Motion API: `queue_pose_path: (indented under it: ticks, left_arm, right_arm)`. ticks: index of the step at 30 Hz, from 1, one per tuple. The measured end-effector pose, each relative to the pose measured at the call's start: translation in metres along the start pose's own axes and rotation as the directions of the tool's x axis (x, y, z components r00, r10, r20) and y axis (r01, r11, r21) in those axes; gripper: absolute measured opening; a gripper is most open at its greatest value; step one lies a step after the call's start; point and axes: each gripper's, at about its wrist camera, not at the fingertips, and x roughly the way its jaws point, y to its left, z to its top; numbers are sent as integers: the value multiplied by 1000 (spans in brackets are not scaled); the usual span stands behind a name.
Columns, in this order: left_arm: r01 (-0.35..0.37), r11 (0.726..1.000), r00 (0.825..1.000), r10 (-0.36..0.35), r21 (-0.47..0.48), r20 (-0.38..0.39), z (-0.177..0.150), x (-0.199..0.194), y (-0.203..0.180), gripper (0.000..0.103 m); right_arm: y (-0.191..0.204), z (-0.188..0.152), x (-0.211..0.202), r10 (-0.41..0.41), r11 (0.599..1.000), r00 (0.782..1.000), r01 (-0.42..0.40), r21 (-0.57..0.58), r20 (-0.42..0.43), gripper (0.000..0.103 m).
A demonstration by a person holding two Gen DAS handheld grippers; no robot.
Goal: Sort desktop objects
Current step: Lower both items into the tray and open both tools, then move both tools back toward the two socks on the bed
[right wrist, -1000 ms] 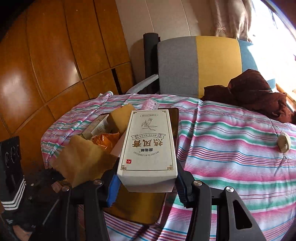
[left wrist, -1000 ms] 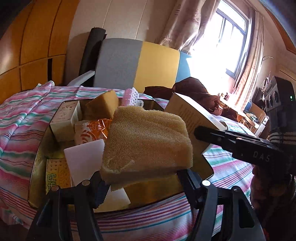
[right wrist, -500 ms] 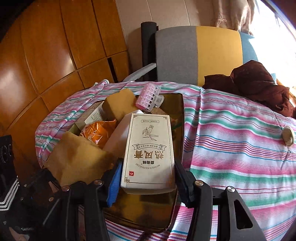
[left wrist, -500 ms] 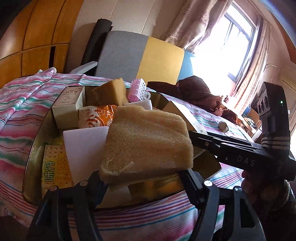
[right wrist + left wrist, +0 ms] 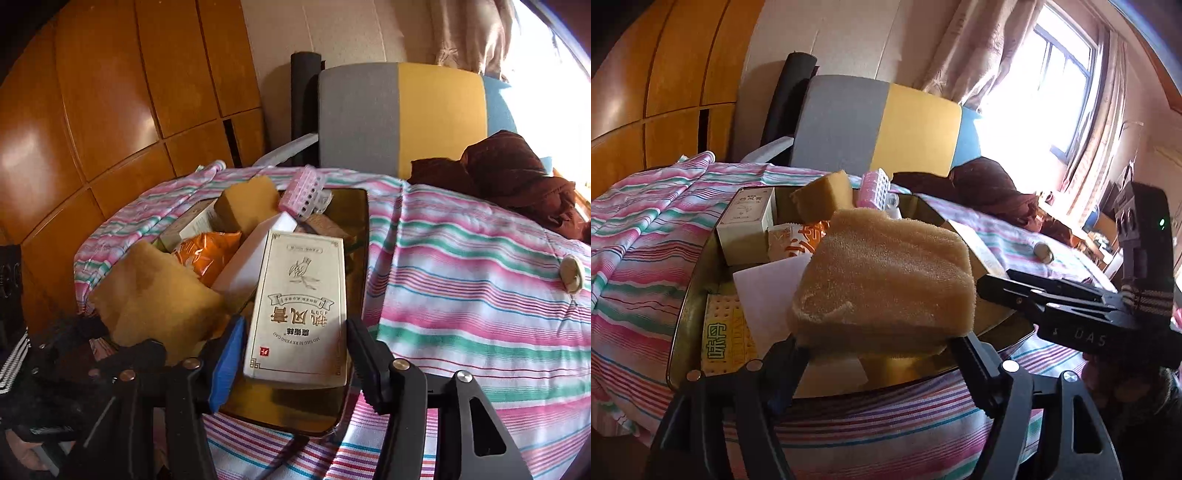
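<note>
1. The left hand-held gripper [image 5: 879, 350] is clamped on a tan sponge [image 5: 882, 280], both fingers pressed against its sides; the sponge is held above the near part of the tray [image 5: 679, 332].
2. The right hand-held gripper [image 5: 295, 362] is clamped on a cream carton [image 5: 299, 310] printed with red characters; the carton is held over the tray's near end, long axis pointing away from the camera.
3. The tray is dark, glossy and rimmed. It holds a second sponge block [image 5: 823, 195] at the far end, a small cream box [image 5: 746, 225] at the far left, an orange snack packet [image 5: 790, 240], a white flat slab [image 5: 764, 291], a yellow cracker packet [image 5: 724, 332] at the near left, and a pink hair roller [image 5: 875, 184] at the far edge.
4. The tray rests on a striped cloth [image 5: 461, 295] of pink, green and white.
5. A small round beige object [image 5: 571, 275] lies on the cloth, well apart from the tray to the right.
6. A dark brown garment [image 5: 509, 177] is heaped at the far right of the cloth.
7. A chair back [image 5: 399, 114] in grey, yellow and blue stands behind, with wooden panels [image 5: 110, 110] to the left.
</note>
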Motion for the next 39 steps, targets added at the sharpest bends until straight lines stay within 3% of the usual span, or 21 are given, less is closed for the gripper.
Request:
queue_pose_path:
  ticks: [2, 5, 17, 22, 29, 32, 39]
  left_arm:
    - [-16, 999, 1000, 16, 48, 0, 8, 5, -9, 80]
    - [18, 997, 999, -20, 76, 25, 14, -1, -17, 79]
    - [21, 999, 999, -19, -33, 43, -11, -23, 11, 80]
    - [-4, 1000, 999, 4, -10, 35, -6, -18, 6, 79]
    - [10, 1000, 993, -13, 25, 119, 7, -37, -12, 79]
    - [20, 1000, 991, -19, -2, 135, 8, -44, -6, 79]
    - [57, 998, 992, -55, -21, 117, 12, -38, -13, 79]
  right_arm:
    - [2, -1, 0, 6, 1000, 1000, -6, -1, 4, 61]
    - [-3, 0, -8, 11, 1000, 999, -11, 15, 42, 67]
    - [-32, -14, -23, -17, 994, 998, 10, 107, 61, 67]
    - [-47, -22, -25, -38, 987, 998, 28, 161, 55, 67]
    - [-63, -28, -33, -57, 980, 996, 43, 196, 67, 68]
    - [-71, -32, -35, -71, 975, 995, 54, 214, 69, 69]
    - [-132, -63, -60, -200, 924, 978, 171, 341, 53, 70]
